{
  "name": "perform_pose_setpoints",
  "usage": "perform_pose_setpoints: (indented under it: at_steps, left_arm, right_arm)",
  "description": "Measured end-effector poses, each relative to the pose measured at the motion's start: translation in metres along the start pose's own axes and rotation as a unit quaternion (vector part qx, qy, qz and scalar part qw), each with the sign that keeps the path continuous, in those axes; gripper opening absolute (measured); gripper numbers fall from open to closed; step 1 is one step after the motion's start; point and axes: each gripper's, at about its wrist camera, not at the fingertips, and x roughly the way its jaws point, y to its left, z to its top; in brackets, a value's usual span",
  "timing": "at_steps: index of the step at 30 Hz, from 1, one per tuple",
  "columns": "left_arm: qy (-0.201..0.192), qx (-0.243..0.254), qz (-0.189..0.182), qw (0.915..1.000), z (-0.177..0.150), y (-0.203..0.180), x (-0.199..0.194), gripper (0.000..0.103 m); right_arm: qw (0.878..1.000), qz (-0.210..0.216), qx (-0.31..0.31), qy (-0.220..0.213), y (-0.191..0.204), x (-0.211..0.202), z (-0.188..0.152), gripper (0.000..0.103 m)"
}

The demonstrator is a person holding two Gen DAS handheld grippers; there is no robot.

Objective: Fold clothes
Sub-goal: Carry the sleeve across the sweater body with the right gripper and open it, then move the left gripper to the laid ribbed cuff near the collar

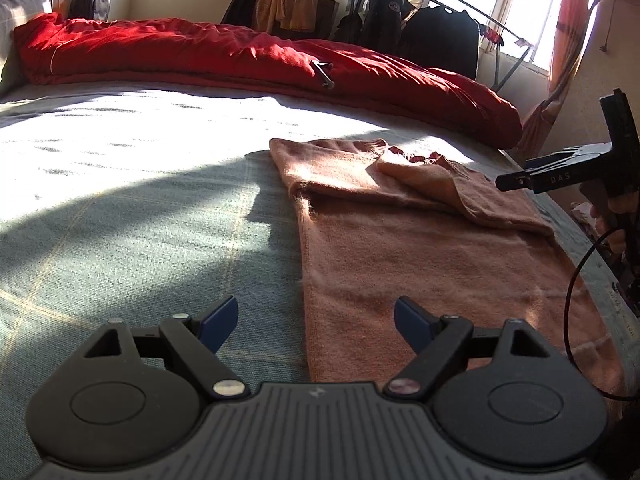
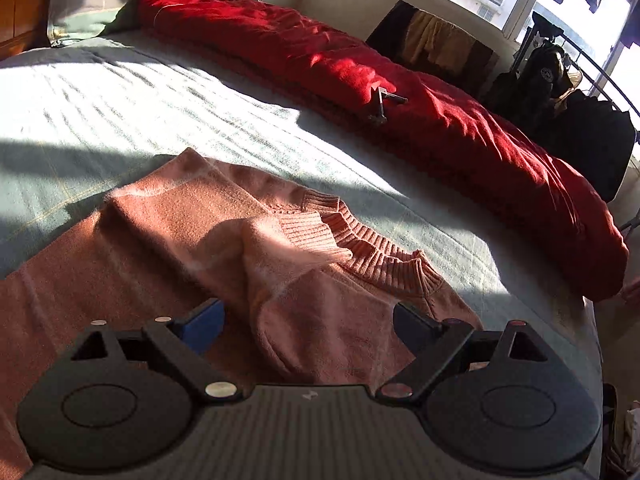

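A: What do you see from the left wrist?

B: The left gripper [image 1: 316, 322] is low over the bed [image 1: 120, 208]. Its two blue fingers [image 1: 220, 322] are wide apart. Nothing is between them. The pink sweater [image 1: 400, 248] lies flat on the bed, a bit to the right. Its left edge runs up between the two fingers.

A: Is it folded?

B: A little. One sleeve [image 1: 432, 188] lies across the top part of it.

A: What else is there?

B: A red blanket [image 1: 260, 56] lies in a long heap at the far side of the bed. Dark clothes hang on a rack [image 1: 420, 28] by the windows. The right gripper [image 1: 516, 182] pokes in from the right edge, above the bed, with a hand [image 1: 612, 220] on its grip.

A: And from the right wrist?

B: The right gripper [image 2: 308, 326] is over the sweater [image 2: 160, 240]. Its fingers [image 2: 204, 326] are wide apart too, and hold nothing. The folded sleeve [image 2: 288, 280] lies right between them, below. The ribbed collar [image 2: 372, 252] is just past it.

A: Is the blanket there too?

B: Yes, the red blanket [image 2: 400, 120] runs along the far side, with a small metal thing [image 2: 382, 106] lying on it.
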Motion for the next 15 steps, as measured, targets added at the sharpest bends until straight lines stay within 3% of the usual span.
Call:
perform_pose_setpoints:
  at_steps: [6, 15]
  left_arm:
    - [0.013, 0.06, -0.026, 0.9978, 0.024, -0.038, 0.025, 0.085]
    - [0.001, 0.169, -0.048, 0.9845, 0.074, -0.116, 0.06, 0.085]
  right_arm:
    - [0.988, -0.007, 0.157, 0.0, -0.064, -0.032, -0.058, 0.1]
    - [0.954, -0.028, 0.298, -0.026, -0.123, -0.062, -0.137, 0.103]
